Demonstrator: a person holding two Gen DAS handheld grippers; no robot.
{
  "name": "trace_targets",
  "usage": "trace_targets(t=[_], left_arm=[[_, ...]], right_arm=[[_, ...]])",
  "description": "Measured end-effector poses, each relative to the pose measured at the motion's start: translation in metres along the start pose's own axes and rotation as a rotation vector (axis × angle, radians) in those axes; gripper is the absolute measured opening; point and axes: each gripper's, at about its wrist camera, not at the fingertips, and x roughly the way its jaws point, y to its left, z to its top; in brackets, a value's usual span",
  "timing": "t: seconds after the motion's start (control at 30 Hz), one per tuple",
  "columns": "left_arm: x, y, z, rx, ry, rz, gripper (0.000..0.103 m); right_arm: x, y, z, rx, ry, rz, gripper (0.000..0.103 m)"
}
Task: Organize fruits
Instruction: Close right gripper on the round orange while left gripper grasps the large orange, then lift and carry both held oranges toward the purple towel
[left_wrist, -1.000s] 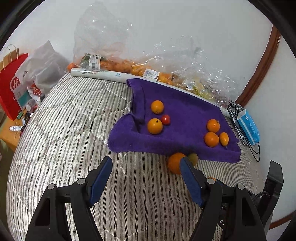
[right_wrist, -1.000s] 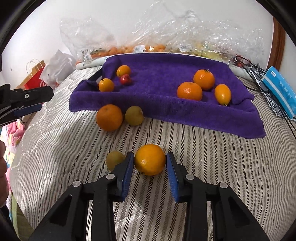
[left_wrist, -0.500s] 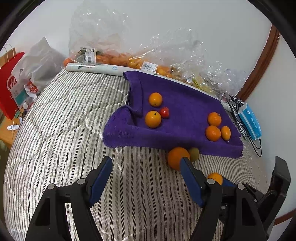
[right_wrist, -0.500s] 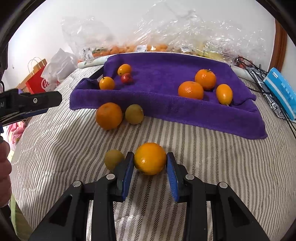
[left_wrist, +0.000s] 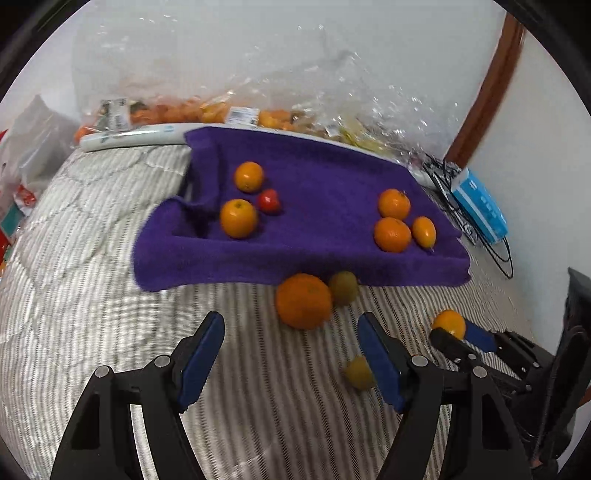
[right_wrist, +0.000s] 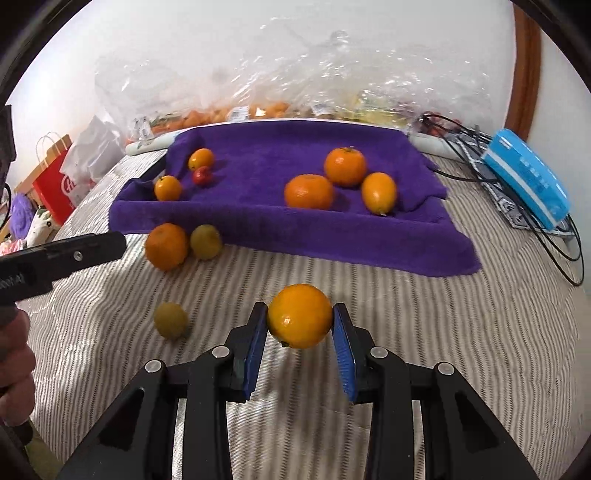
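Right gripper (right_wrist: 300, 341) downtilted, clamping orange (right_wrist: 300, 316)

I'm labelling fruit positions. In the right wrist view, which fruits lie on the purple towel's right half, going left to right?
Flattish orange → round orange with a stem → oval yellow-orange fruit.

Bare striped quilt (left_wrist: 110, 295) beside loose fruits (left_wrist: 303, 301)

Two hand-held grippers, each a black plastic frame with triangular cut-outs. The left gripper (left_wrist: 290, 354) and right gripper (right_wrist: 300, 332) carry blue ribbed pads (right_wrist: 255, 350) on the inner faces of their jaws. Round silver screws (right_wrist: 221, 352) sit just behind the pads, a second pair farther back on each arm.
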Motion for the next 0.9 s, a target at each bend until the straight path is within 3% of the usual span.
trace_targets(t=[0.5,0.7,0.9], left_arm=[[0.038,-0.016,0.001,0.026,0.061,0.028,0.059],[0.043,-0.017,0.003,0.021,0.053,0.054,0.038],[0.038,-0.013,0.002,-0.005,0.064,0.029,0.037]], right_arm=[[0.006,-0.019,-0.006,-0.004,0.018,-0.038,0.035],[0.009,-0.017,-0.006,-0.014,0.025,-0.034,0.035],[0.005,-0.018,-0.005,-0.004,0.013,-0.024,0.035]])
